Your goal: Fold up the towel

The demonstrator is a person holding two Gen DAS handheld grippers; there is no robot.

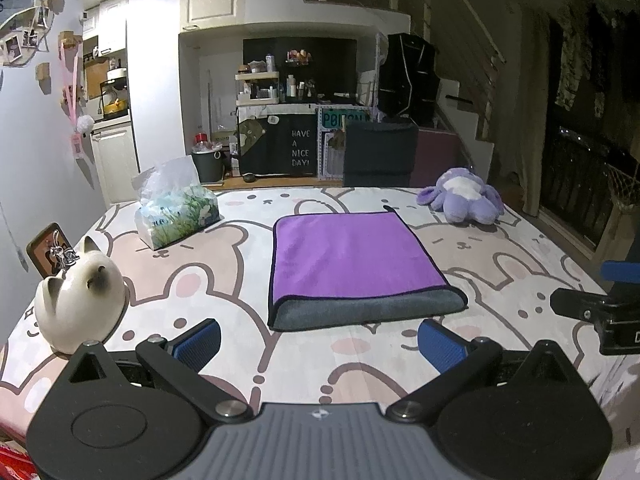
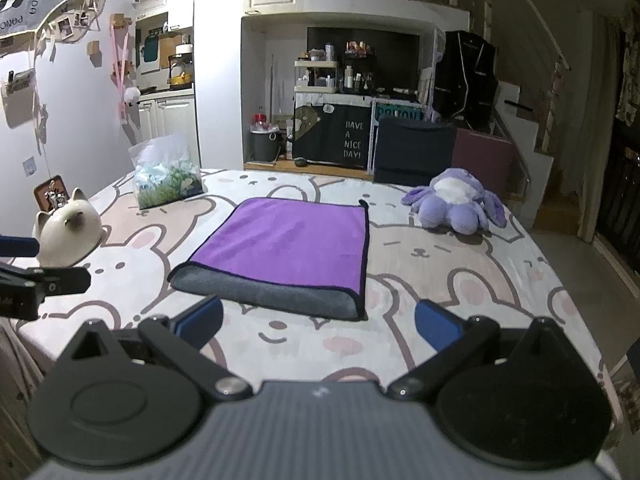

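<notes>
A purple towel (image 1: 352,256) with a grey underside lies folded flat on the bunny-print table cover (image 1: 224,264), its grey folded edge toward me. It also shows in the right wrist view (image 2: 288,244). My left gripper (image 1: 320,340) is open and empty, a little short of the towel's near edge. My right gripper (image 2: 320,322) is open and empty, also just short of the near edge. The right gripper shows at the right edge of the left wrist view (image 1: 600,312). The left gripper shows at the left edge of the right wrist view (image 2: 36,280).
A white ceramic cat (image 1: 78,300) stands at the near left with a small framed item (image 1: 50,252) behind it. A tissue pack (image 1: 176,208) sits at the far left. A purple plush toy (image 1: 464,196) lies at the far right. A dark chair back (image 1: 378,156) stands beyond the table.
</notes>
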